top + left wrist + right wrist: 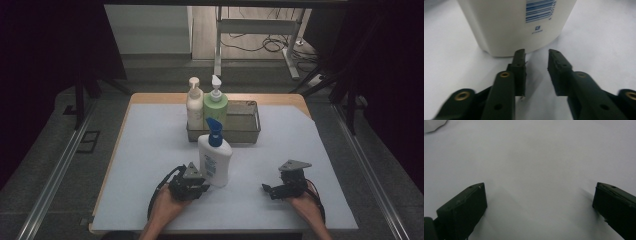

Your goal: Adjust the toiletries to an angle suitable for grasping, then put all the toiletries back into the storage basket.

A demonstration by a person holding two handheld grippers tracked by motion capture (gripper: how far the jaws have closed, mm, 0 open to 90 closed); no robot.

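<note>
Bottles number three on the white, matte table sheet (150, 150). Nearest stands a white plastic bottle (215, 162) with a blue pump head, oval in section, smooth-walled, with a printed label and barcode on the side facing the person. It stands upright near the middle of the table, just in front of the mesh tray (247, 131). That tray is a shallow rectangular basket of dark metal mesh at the far centre; in its left end stand a cream pump bottle (194, 106) and a green pump bottle (215, 106), both upright and side by side.

Grippers number two, each black, hard-edged, with flat rectangular pads. The left gripper (537, 55) lies just left of the white plastic bottle, aimed at its base. Its jaws are parted by a narrow gap with nothing between them; the left tip sits right at the bottle's bottom edge, contact cannot be confirmed. The right gripper (539, 202) rests near the right front of the table, well apart from every bottle, jaws spread wide over bare sheet, holding nothing.
</note>
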